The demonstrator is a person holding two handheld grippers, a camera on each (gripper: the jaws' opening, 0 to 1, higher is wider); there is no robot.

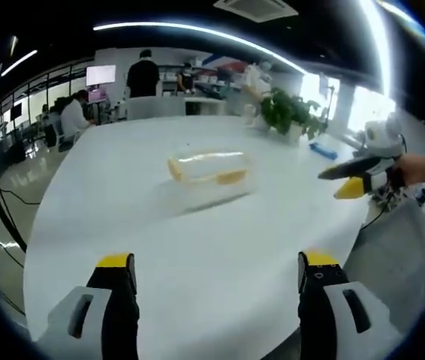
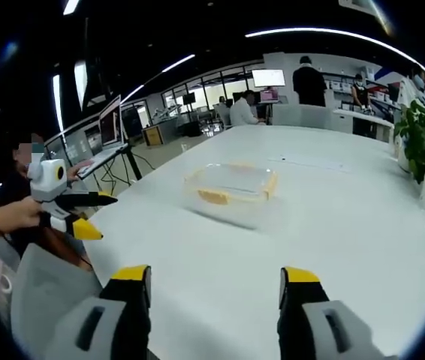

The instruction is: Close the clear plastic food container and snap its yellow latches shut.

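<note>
- In the left gripper view, the left gripper (image 1: 218,271) is seen with its two black, yellow-tipped jaws spread wide apart and nothing held between them.
- Ahead of those jaws, a clear rectangular plastic food container with yellow latches (image 1: 209,173) is found resting on the large white oval table (image 1: 197,255), well apart from the jaw tips.
- Whether the lid is pressed fully down cannot be told; yellow latch pieces are made out along the near side and left end.
- At the right edge of this view, the right gripper (image 1: 351,180) is seen held by a hand (image 1: 423,169) beyond the table's edge, clear of the container.
- A green potted plant (image 1: 291,114) is placed at the far side of the table, and a small blue object (image 1: 323,151) lies near it.
- In the right gripper view, the right gripper (image 2: 216,283) is shown with jaws likewise parted and empty above the table surface (image 2: 333,247).
- The container (image 2: 232,190) is seen ahead of them, near the table's middle, untouched.
- The left gripper (image 2: 92,214) is seen at the left edge, gripped by a hand (image 2: 10,216), off the table's edge, with its jaws apart.
- Seated and standing people (image 2: 309,81) and monitors are visible in the office behind.
</note>
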